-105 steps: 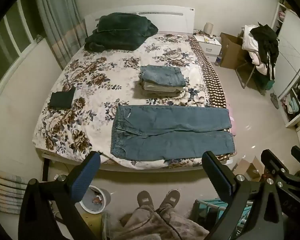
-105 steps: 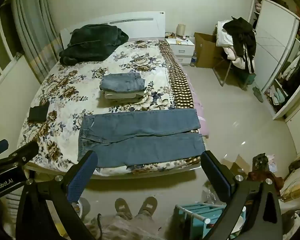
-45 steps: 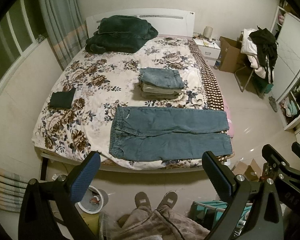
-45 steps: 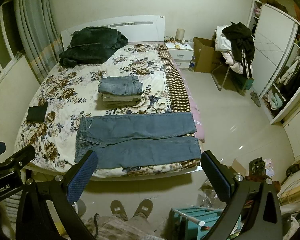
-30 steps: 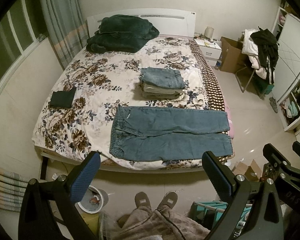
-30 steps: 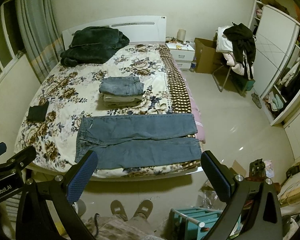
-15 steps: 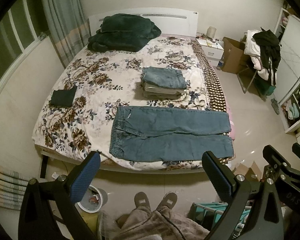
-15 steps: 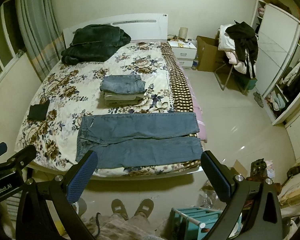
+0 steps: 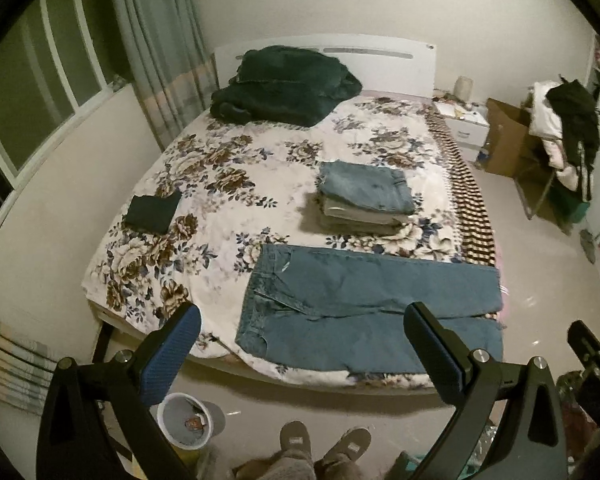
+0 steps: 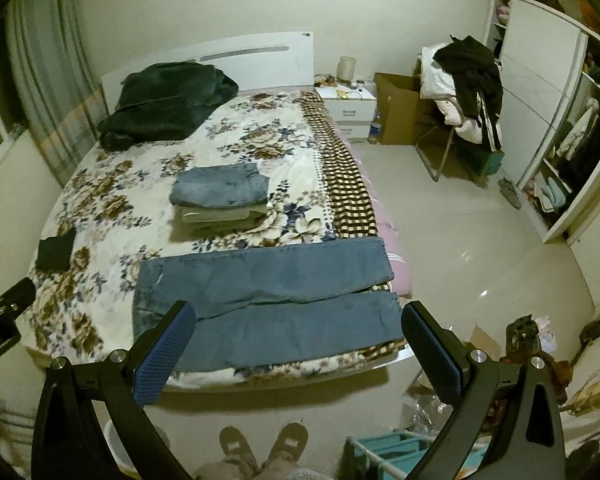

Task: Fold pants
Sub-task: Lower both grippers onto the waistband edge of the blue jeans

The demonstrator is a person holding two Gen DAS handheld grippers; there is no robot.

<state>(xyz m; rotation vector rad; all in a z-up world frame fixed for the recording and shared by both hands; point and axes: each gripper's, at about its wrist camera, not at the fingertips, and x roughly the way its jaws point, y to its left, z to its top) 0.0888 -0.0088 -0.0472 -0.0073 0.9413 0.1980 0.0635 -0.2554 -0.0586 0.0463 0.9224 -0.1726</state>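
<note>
Blue jeans point(image 9: 364, 312) point(image 10: 268, 300) lie spread flat across the near end of the floral bed point(image 9: 228, 184) point(image 10: 112, 208), waistband to the left, both legs stretching right to the bed's edge. My left gripper point(image 9: 300, 344) is open, held in the air short of the bed's foot, and grips nothing. My right gripper point(image 10: 298, 340) is open too, hanging above the near leg's edge, empty. A person's slippered feet point(image 9: 324, 444) stand on the floor below.
A stack of folded pants point(image 9: 364, 198) point(image 10: 220, 198) sits mid-bed behind the jeans. A dark blanket point(image 9: 284, 88) lies by the headboard, a small black folded cloth point(image 9: 152, 212) at the left. A white bin point(image 9: 190, 420) stands under the bed's foot. Wardrobe point(image 10: 548, 128) and clothes-laden chair point(image 10: 464, 92) at the right.
Both grippers have drifted slightly closer to the bed, so the jeans sit larger in view. The jeans have not moved and both grippers stay open.
</note>
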